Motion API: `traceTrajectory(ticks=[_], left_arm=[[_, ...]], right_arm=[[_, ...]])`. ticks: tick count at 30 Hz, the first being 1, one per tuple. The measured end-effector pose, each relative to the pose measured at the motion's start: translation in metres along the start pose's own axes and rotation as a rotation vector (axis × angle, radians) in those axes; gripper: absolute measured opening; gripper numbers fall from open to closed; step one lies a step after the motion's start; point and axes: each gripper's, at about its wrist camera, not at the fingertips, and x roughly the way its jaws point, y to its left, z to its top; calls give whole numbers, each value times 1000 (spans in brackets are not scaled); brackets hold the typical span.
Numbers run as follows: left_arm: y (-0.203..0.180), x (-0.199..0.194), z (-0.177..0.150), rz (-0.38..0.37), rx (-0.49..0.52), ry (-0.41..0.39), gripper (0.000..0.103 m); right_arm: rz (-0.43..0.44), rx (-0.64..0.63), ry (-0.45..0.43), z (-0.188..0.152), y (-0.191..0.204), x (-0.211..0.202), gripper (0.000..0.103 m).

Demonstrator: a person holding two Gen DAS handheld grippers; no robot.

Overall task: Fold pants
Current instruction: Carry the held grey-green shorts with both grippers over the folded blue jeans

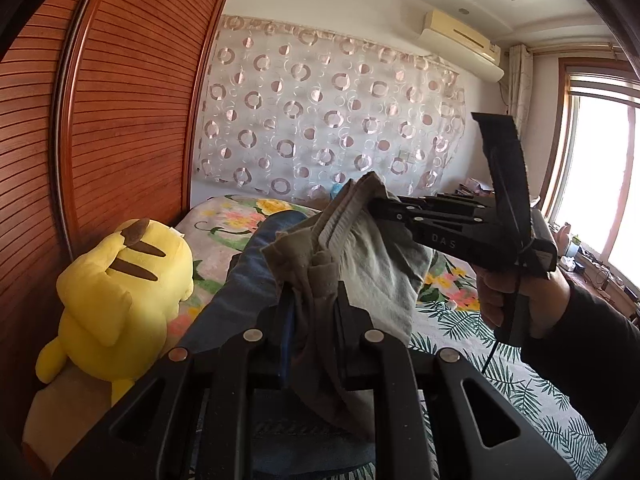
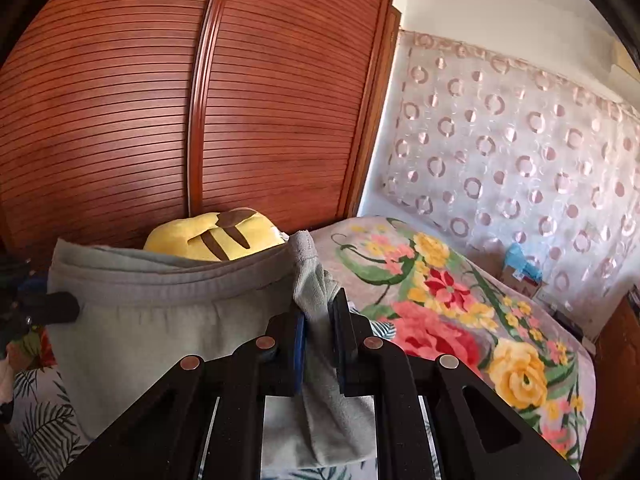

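Pants [image 2: 160, 312]: grey, waistband stretched level between both grippers; left gripper [image 1: 314, 300] clamped on one end, right gripper [image 2: 320, 316] clamped on the other, legs hanging below.

We saw matt grey fleece pants [image 2: 160, 312], a plush toy [image 1: 120, 280], and glossy slatted wood doors [image 2: 120, 100].

You're in a home bedroom: a bed [image 2: 500, 320] under a flowered blanket, a slatted wooden wardrobe [image 2: 160, 100] beside it, a yellow plush toy [image 1: 120, 292], a ring-patterned curtain [image 1: 320, 120], and an air conditioner [image 1: 460, 44] up high.
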Motion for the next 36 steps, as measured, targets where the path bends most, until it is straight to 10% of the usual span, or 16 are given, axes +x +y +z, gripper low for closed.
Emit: traceTrajectory(ticks=[36], left_arm=[[26,18,-34,169,-103,112,18]], right_arm=[[125,-97,142,29,11,76,18]])
